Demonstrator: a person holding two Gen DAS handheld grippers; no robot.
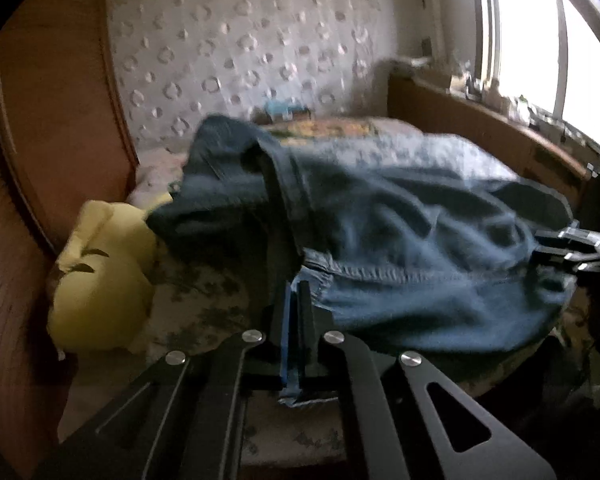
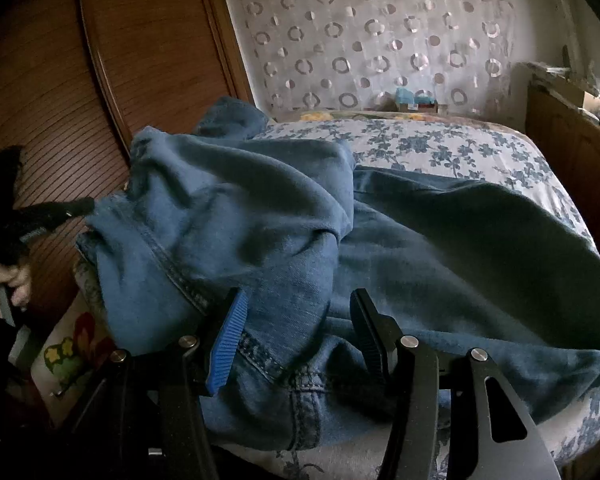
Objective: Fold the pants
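Blue denim pants (image 1: 400, 232) lie crumpled on a bed with a floral sheet (image 2: 440, 144). In the left wrist view my left gripper (image 1: 296, 292) is shut on a denim edge of the pants, near the waistband seam. My left gripper also shows at the left edge of the right wrist view (image 2: 84, 206), pinching the pants. In the right wrist view the pants (image 2: 300, 240) fill the middle, bunched and partly doubled over. My right gripper (image 2: 296, 308) is open, its fingers either side of a seamed fold of denim. It also shows at the right edge of the left wrist view (image 1: 568, 244).
A yellow cushion (image 1: 100, 280) lies at the bed's left side beside a brown slatted wardrobe (image 2: 112, 60). A patterned curtain (image 2: 380, 40) hangs behind the bed. A wooden sill unit (image 1: 480, 120) with clutter runs under the bright window (image 1: 540, 32) on the right.
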